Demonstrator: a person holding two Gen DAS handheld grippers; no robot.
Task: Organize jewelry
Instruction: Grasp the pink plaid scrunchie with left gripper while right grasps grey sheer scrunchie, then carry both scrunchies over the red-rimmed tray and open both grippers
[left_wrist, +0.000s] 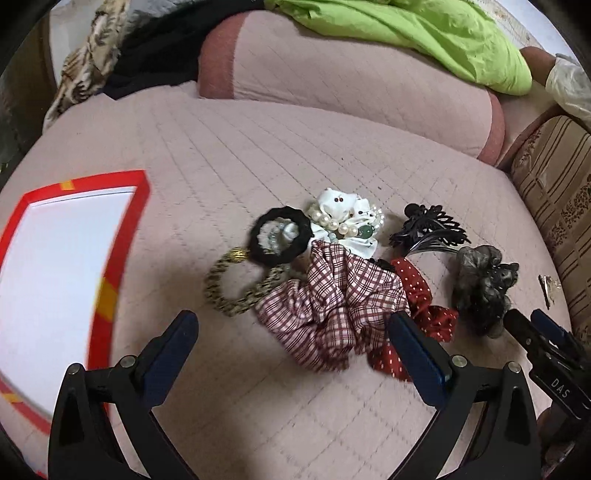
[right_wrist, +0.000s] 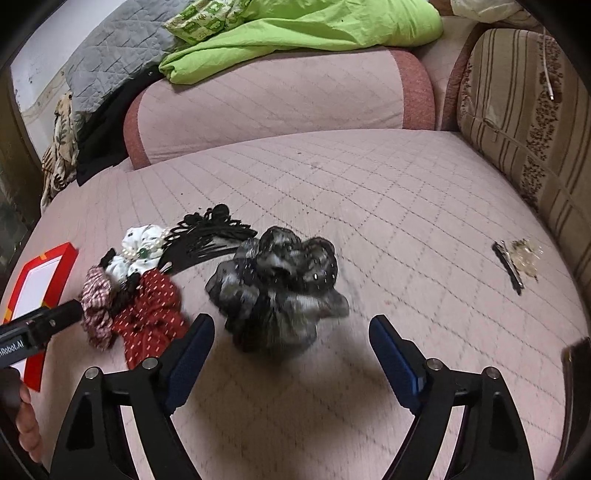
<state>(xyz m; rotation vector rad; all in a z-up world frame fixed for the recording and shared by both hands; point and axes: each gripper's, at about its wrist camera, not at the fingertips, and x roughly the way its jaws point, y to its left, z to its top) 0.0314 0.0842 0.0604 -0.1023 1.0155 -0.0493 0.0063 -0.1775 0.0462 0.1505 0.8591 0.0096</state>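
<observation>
Blue pads on my right gripper (right_wrist: 291, 341) stood apart, the grey scrunchie (right_wrist: 277, 288) just ahead, untouched. My left gripper (left_wrist: 291, 341) gaped too, over the plaid scrunchie (left_wrist: 332, 314) in the pile on the pink sofa (left_wrist: 295, 147), the red tray (left_wrist: 122, 236) at left.

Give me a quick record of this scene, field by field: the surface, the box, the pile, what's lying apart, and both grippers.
surface: pink quilted cushion
box: red-rimmed box with white inside, at left, nothing seen in it
pile: plaid scrunchie, red dotted scrunchie, black hair tie, leopard hair tie, pearl bracelet, black claw clip
apart: grey sheer scrunchie; hair clip far right
left gripper: open, holding nothing
right gripper: open, holding nothing, grey sheer scrunchie ahead
</observation>
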